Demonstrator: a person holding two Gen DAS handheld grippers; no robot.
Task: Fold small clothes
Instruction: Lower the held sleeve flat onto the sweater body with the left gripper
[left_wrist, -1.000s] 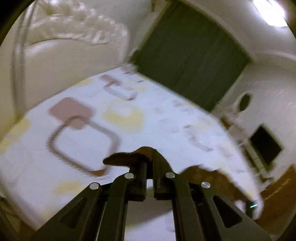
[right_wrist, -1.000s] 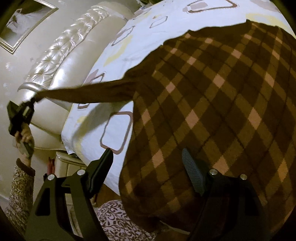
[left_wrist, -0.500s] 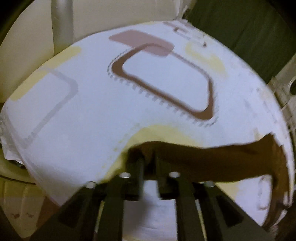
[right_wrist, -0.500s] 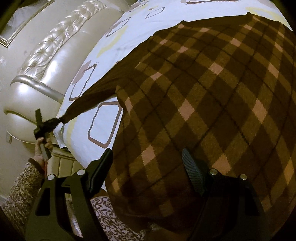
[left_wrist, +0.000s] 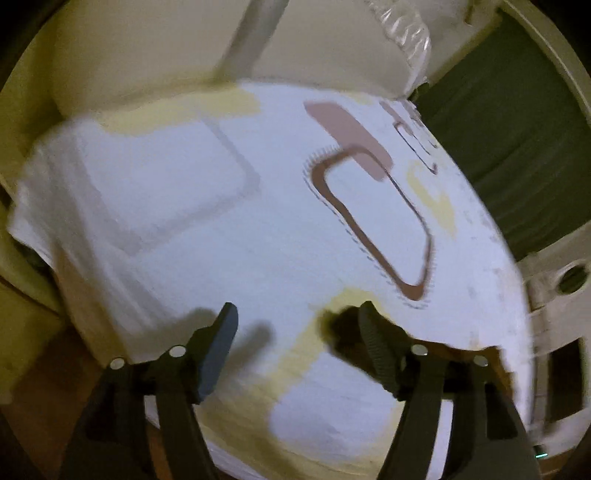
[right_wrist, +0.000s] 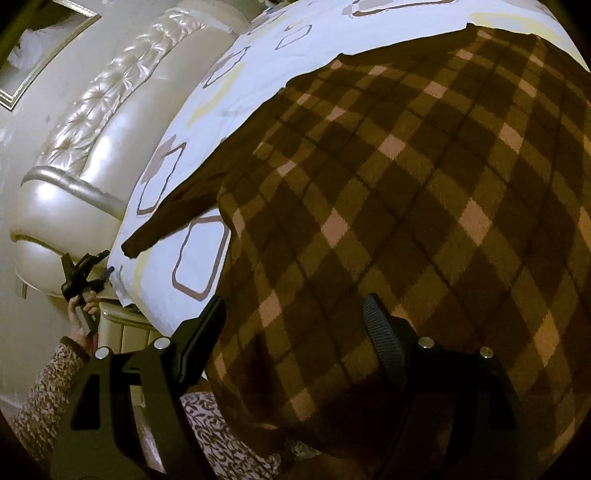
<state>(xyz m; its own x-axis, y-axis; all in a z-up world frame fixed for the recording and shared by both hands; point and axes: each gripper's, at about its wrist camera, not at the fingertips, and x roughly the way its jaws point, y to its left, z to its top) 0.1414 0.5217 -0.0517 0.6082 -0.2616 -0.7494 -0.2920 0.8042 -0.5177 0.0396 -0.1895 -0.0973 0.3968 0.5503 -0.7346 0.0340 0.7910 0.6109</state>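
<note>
A brown argyle-checked sweater (right_wrist: 406, 192) lies spread flat on the white patterned bedsheet (right_wrist: 258, 66). Its plain brown sleeve (right_wrist: 173, 218) stretches out to the left, its cuff resting near the bed's edge. My right gripper (right_wrist: 295, 325) is open and empty, hovering over the sweater's near hem. My left gripper (left_wrist: 295, 332) is open and empty above the bed corner; it also shows small in the right wrist view (right_wrist: 88, 269), just left of the cuff. The sleeve end (left_wrist: 340, 325) shows dark beside its right finger (left_wrist: 373, 343).
A cream tufted headboard (right_wrist: 110, 110) runs along the left of the bed. The bedsheet (left_wrist: 221, 221) has brown and yellow shapes. A dark green curtain (left_wrist: 509, 147) hangs beyond the bed. My patterned-sleeved arm (right_wrist: 48, 391) is at lower left.
My left gripper has opened and let go of the sleeve, which now lies flat on the sheet. The gripper has drawn back off the bed's edge. The right gripper stays open over the hem.
</note>
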